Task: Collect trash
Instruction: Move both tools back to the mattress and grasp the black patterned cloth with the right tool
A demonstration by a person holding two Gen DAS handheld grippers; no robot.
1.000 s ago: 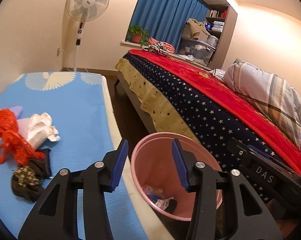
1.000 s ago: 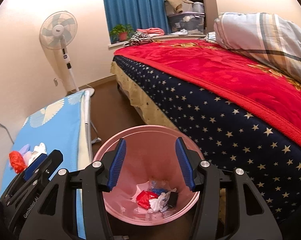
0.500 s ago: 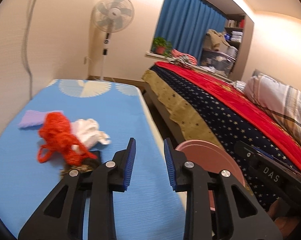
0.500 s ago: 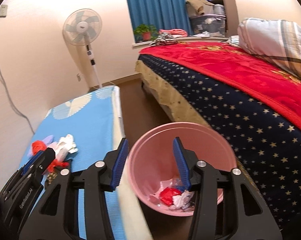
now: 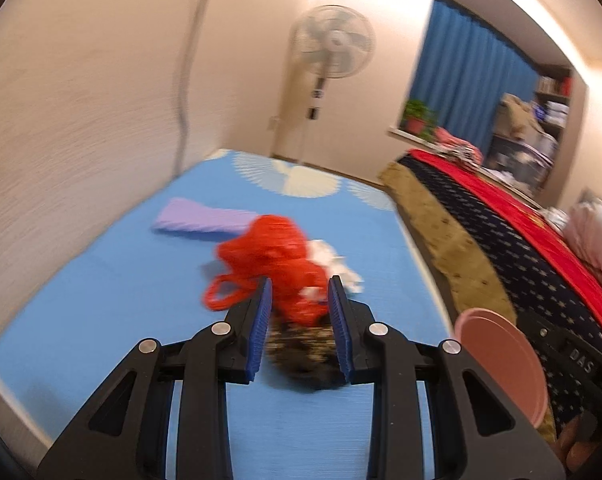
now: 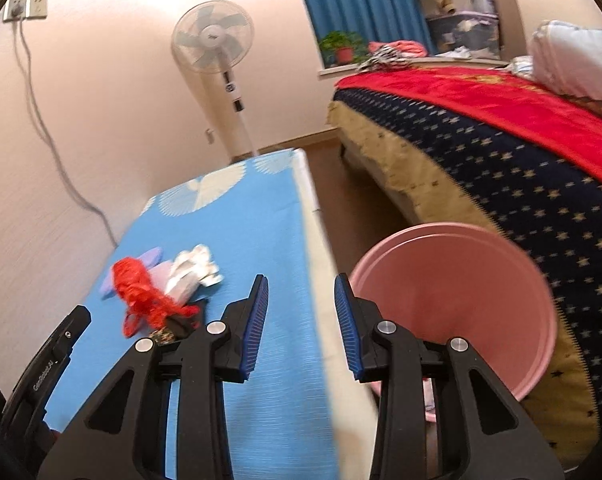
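Our left gripper [image 5: 299, 292] hangs with its 2 ribbed blue pads [image 5: 261, 328] apart, pinching nothing; seen along the jaws, the trash pile shows in the gap, and whether the pads touch it we cannot tell through the blur; the frames suggest not. That pile lies on the blue mat [image 5: 101, 300], a finely ribbed cloth printed with pale fan shapes; it holds a red net bag [image 5: 277, 256] of loose mesh with a looped cord, a dark speckled wad [image 5: 305, 352] nearest the jaw roots, crumpled white paper [image 5: 333, 260] just right of the right pad, and a flat lilac sheet [image 5: 201, 220] further ahead and left. Our right gripper [image 6: 301, 292] has just been closing, yet its pads stay spread with nothing between them; ahead of its gap lies bare mat and the cream mat edge. The smooth round pink bin [image 6: 481, 280] sits just right of its right pad, beside the star-dotted navy bedcover [image 6: 521, 200]. Left of those jaws, the other tool's black arm bears partly legible white lettering, and in the left view the matching arm reads "DAS".
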